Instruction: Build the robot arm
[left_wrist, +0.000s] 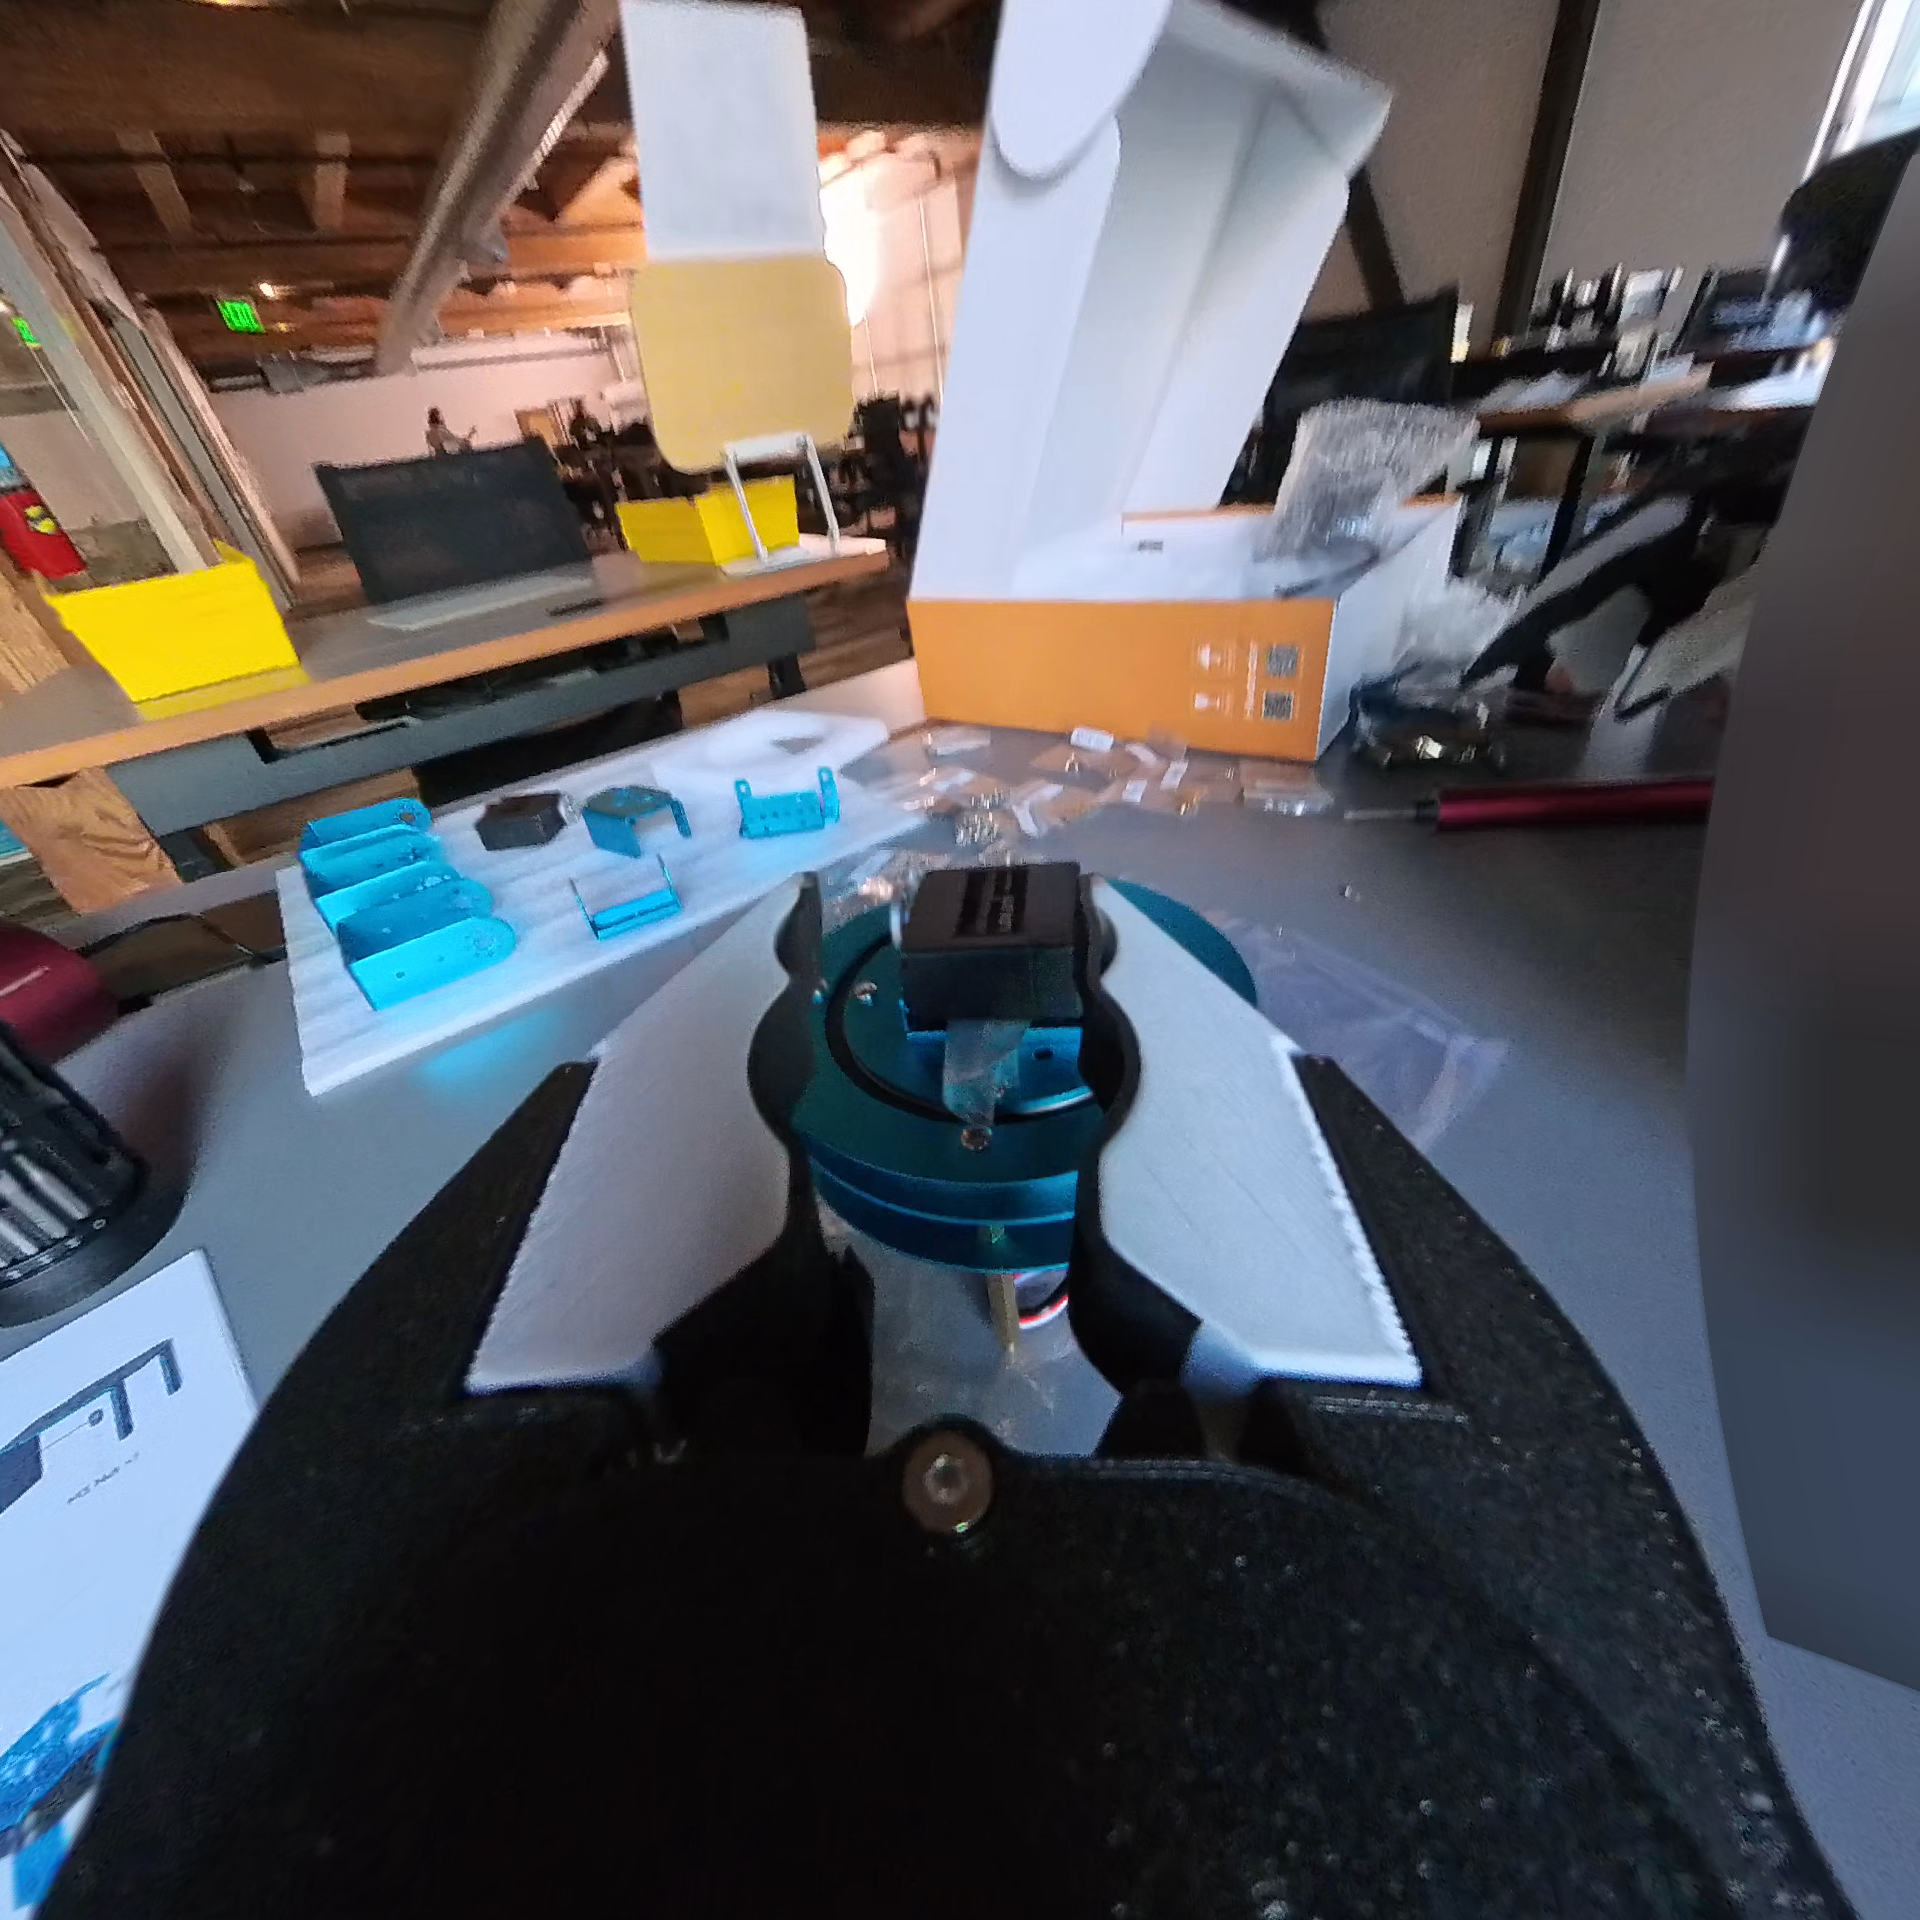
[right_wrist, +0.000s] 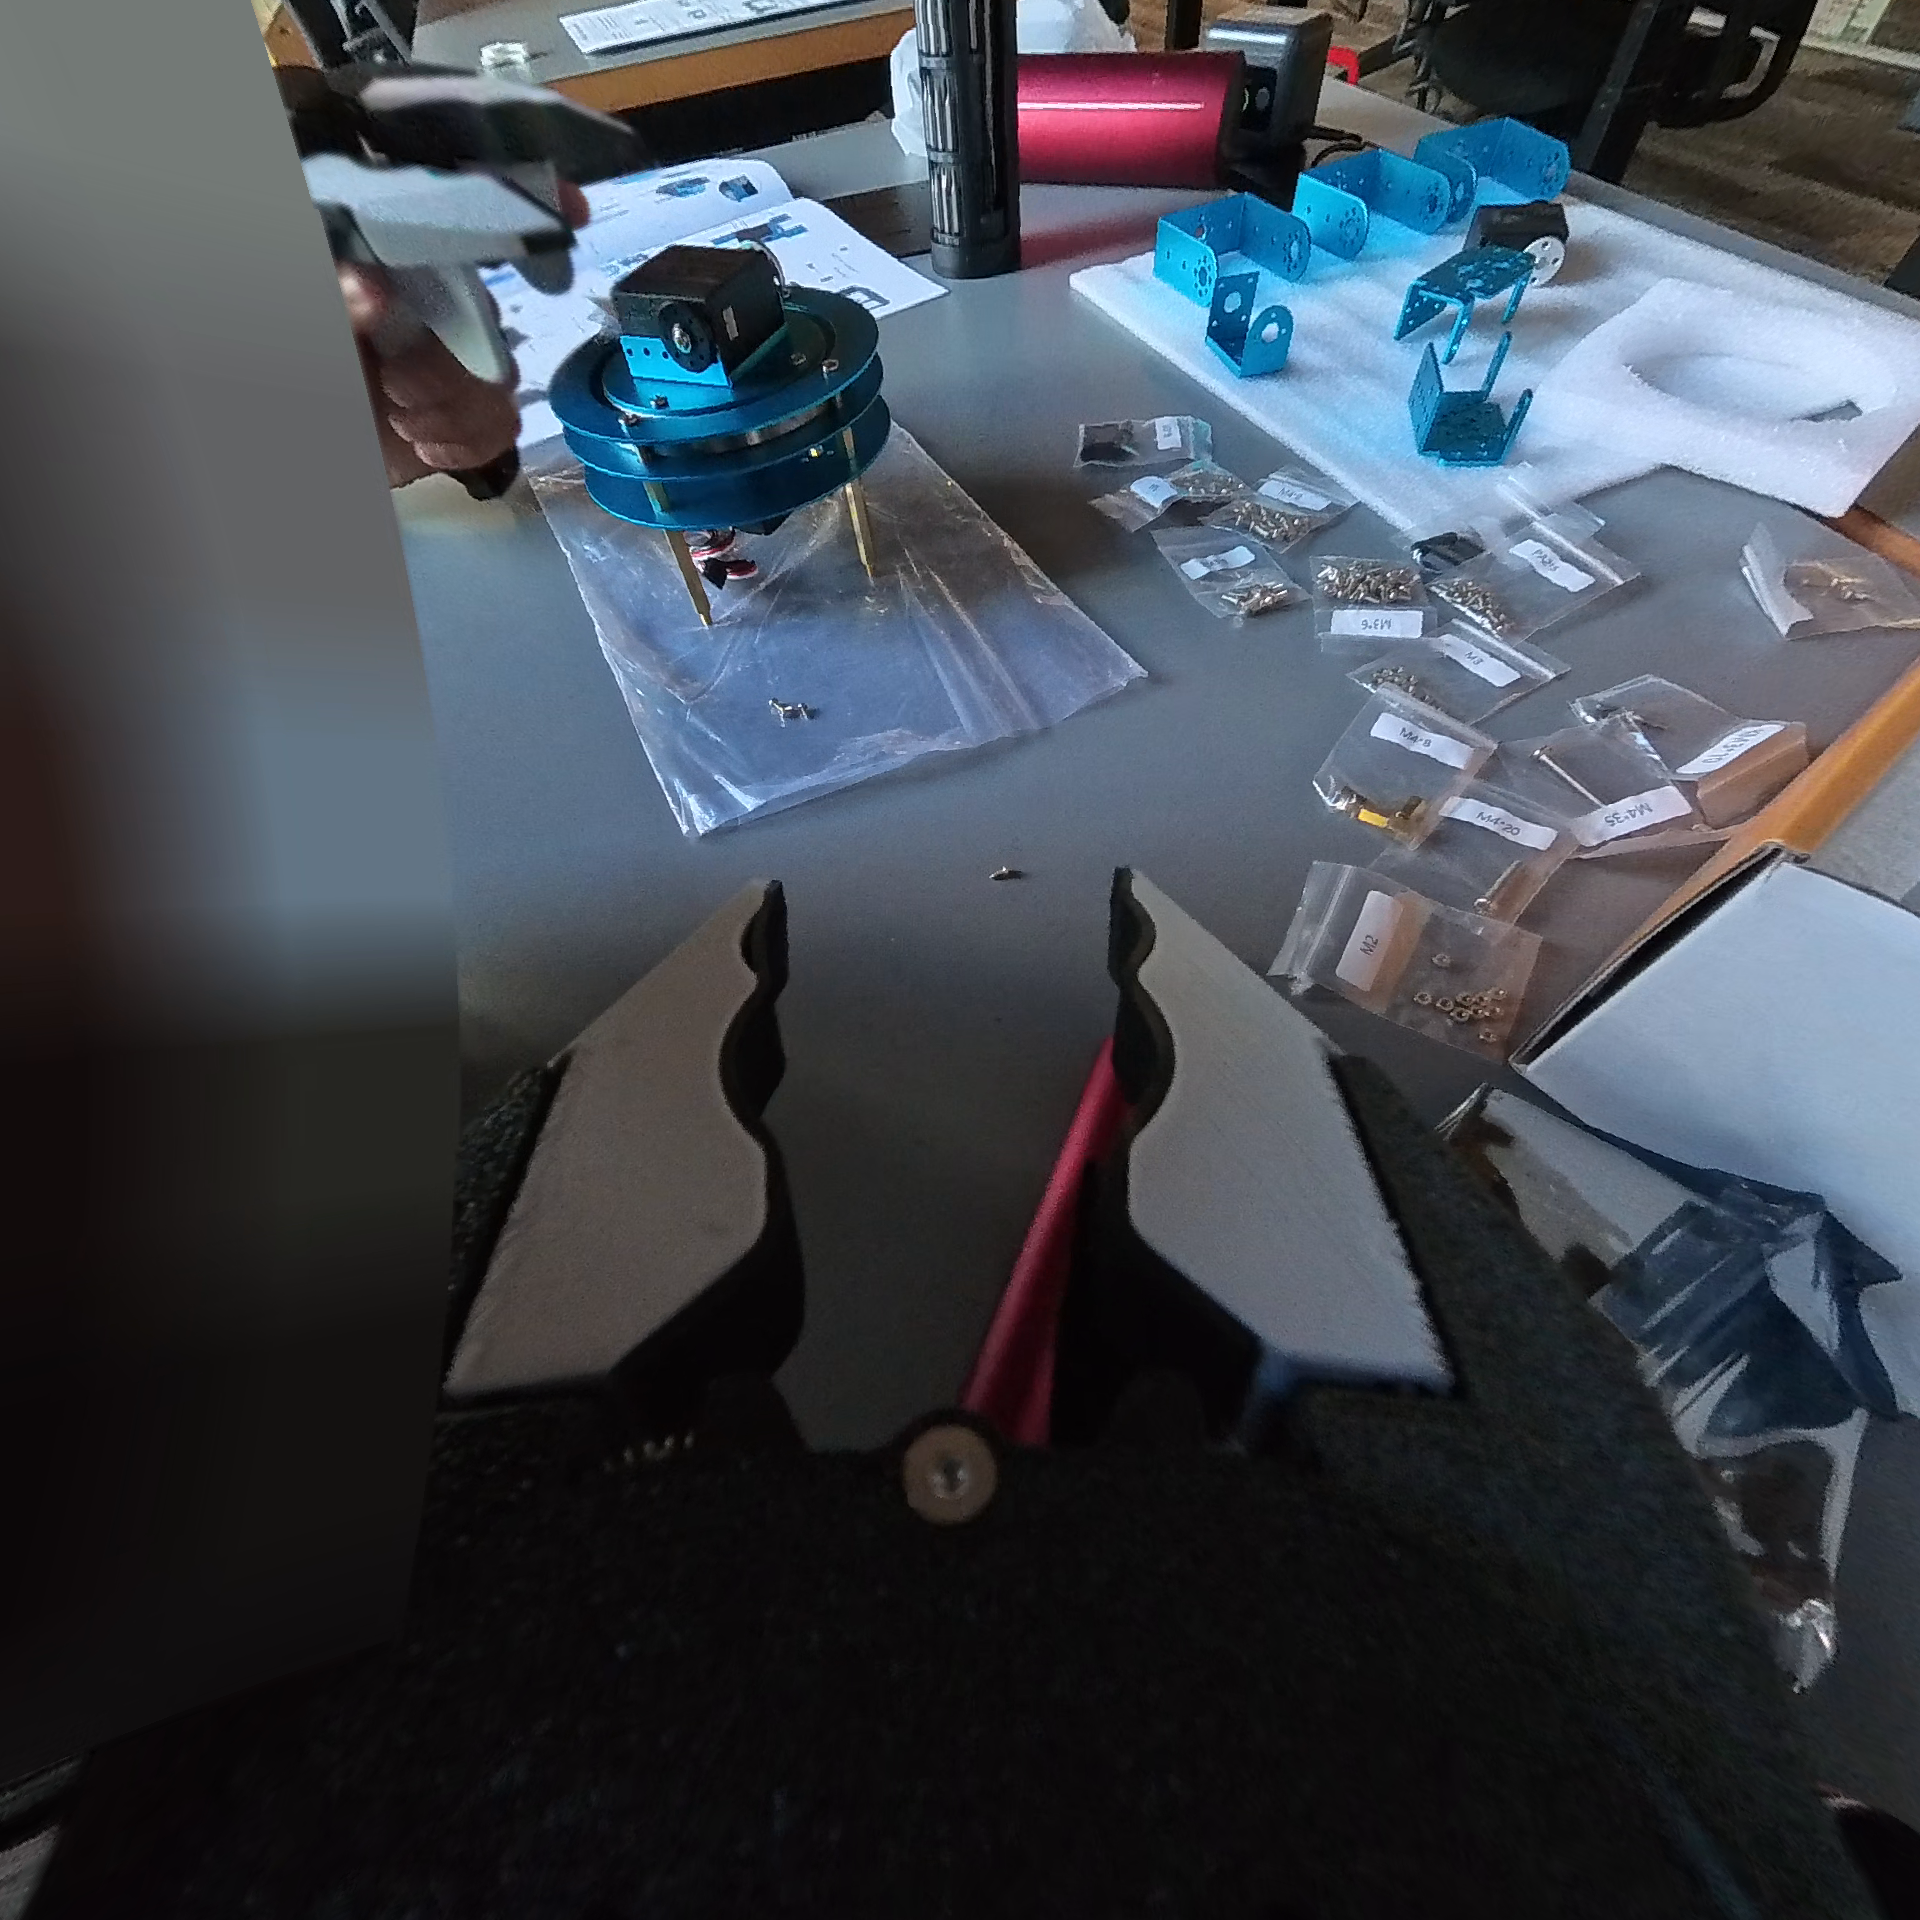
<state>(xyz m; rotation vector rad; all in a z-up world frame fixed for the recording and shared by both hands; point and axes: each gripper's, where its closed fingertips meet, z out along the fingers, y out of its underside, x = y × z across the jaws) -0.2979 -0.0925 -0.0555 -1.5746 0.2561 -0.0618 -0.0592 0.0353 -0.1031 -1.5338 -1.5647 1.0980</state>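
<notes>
Left gripper (left_wrist: 951, 914): fingers spread wide, straddling the blue disc base (left_wrist: 935, 1143) without clear contact, so not clamped on anything. From the right wrist view the left gripper (right_wrist: 540, 234) sits just beside the base, fingers near the servo

Blue disc base (right_wrist: 722, 436): stacked blue round plates on brass standoff legs, standing upright on a clear plastic bag (right_wrist: 831, 665) on the grey worktop (right_wrist: 935, 935). Black servo block (left_wrist: 992, 940) mounted on top, tilted a bit. Two loose screws (right_wrist: 790, 711) lie on the bag

Right gripper (right_wrist: 940, 904): fingers apart, nothing between the tips. A red screwdriver handle (right_wrist: 1029, 1278) runs along the inside of the right-hand finger; can't tell if it touches or just lies under it. One small screw (right_wrist: 1003, 874) on the worktop just ahead of the tips

Around:
- small zip bags of hardware (right_wrist: 1403, 748) to the right, each with a white label; they carry writing, not repeating it
- white foam sheet (right_wrist: 1351, 416) with blue metal brackets (right_wrist: 1236, 260) and another servo (right_wrist: 1517, 229)
- open white and orange carton (left_wrist: 1122, 665), lid up, printed codes on the side
- printed instruction sheet (right_wrist: 727, 239) behind the base, with diagrams
- red cylinder (right_wrist: 1127, 114) and a black bit holder (right_wrist: 971, 156) at the far edge
- yellow bins (left_wrist: 177, 634) on another desk behind
</notes>
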